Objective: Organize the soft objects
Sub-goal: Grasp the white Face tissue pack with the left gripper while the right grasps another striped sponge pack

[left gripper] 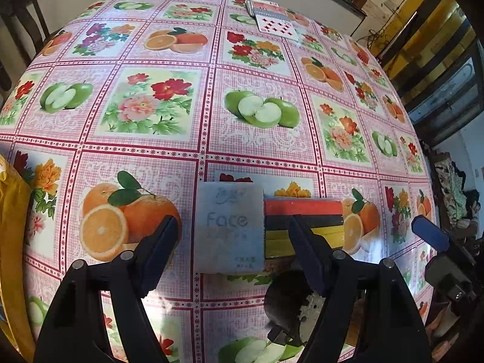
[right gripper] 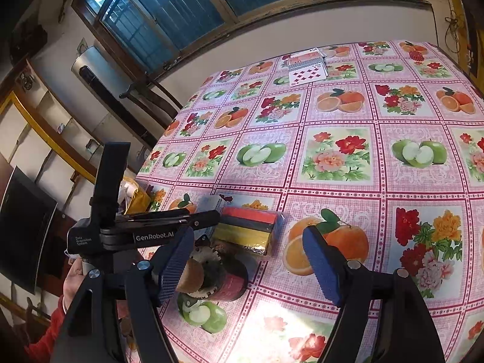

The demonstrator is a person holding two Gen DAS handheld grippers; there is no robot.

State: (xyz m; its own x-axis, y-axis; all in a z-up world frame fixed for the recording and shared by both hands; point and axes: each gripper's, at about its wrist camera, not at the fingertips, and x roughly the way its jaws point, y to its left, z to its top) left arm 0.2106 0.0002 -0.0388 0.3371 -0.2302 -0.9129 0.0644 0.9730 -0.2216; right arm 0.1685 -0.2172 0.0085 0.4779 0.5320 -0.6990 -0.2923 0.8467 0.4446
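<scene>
Fruit-and-flower plastic tablecloth (left gripper: 211, 121) filled the left wrist view; the left gripper (left gripper: 233, 233) gaped, released, around a grey "Face" tissue pack (left gripper: 229, 227) touching a red-black-yellow wrapped sponge stack (left gripper: 302, 211). Right wrist view: the right gripper (right gripper: 248, 251) hung released beside that stack (right gripper: 248, 227).

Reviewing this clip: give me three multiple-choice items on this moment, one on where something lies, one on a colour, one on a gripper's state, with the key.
1. Where does the tissue pack lie relative to the striped sponge pack?
A. On top of it
B. Beside it, edges touching
C. Across the table from it

2. What colour is the top band of the striped sponge pack?
A. Red
B. Green
C. White

3. How does the left gripper stand?
A. Shut on the tissue pack
B. Open, holding nothing
C. Shut on the playing cards

Key: 1 B, they sit side by side; 2 A, red lies above black and yellow; 3 B, its jaws stand wide apart.
</scene>
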